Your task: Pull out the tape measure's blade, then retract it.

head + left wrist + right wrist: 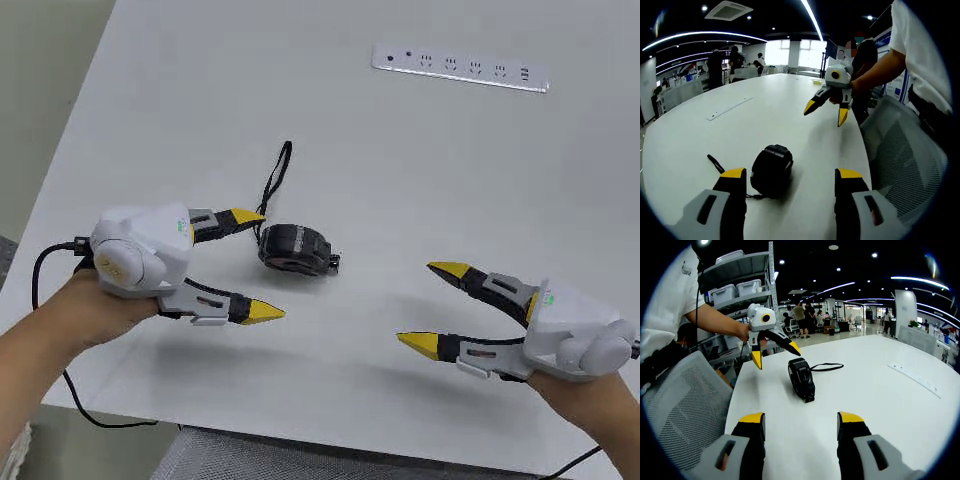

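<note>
One tape measure (296,249); grippers (272,264) (415,302) (two)

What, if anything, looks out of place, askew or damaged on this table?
Nothing stands out. The tape measure sits intact on the white table, blade in, strap trailing, between the open left gripper and right gripper. The power strip lies flat.

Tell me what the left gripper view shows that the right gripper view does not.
Left gripper view, not the right: a ceiling vent. Right, not left: shelves with boxes. Both: the tape measure on the table, the power strip, a mesh chair, and the opposite gripper, open: the right gripper in one, the left gripper in the other.
</note>
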Demonstrator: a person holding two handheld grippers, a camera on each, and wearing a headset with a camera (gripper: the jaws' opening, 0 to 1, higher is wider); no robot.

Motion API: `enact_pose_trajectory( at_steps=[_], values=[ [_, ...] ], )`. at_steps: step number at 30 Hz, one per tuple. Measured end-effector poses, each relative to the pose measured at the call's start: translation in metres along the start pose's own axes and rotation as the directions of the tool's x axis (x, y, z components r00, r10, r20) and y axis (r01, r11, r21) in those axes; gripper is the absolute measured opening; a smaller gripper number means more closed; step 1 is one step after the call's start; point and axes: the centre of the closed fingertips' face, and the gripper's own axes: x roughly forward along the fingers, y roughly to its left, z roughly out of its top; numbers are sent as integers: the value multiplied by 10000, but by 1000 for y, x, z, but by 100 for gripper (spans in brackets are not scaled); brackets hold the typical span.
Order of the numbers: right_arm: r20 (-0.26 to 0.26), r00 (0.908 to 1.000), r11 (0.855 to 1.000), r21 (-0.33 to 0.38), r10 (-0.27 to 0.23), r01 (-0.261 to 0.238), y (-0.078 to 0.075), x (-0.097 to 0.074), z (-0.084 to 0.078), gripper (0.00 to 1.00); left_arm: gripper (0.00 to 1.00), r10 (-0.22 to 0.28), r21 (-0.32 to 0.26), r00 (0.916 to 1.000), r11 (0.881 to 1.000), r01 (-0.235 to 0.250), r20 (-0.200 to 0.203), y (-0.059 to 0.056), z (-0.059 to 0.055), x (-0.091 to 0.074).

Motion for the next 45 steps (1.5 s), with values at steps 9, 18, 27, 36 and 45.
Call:
enact_pose_trajectory(
  at_steps=[9,18,27,36,45],
  values=[
    [-18,9997,9997,-52,259,-259,-5,11,4,58,66,-70,-57,9997,10000,69,-250,9,-10,9],
    [33,9990,9990,-27,448,-448,-11,23,6,56,65,-276,-140,9987,9995,270,-420,15,-18,15],
    [30,9979,9978,58,653,-653,-14,33,6,54,61,-482,-100,9973,9988,477,-559,17,-22,21],
    [-40,9965,9964,126,838,-838,-17,45,3,53,55,-535,-119,9956,9985,527,-776,23,-29,26],
    [-15,9948,9946,205,1022,-1022,-19,54,2,54,50,-628,-243,9945,9978,609,-843,26,-33,32]
  ],
)
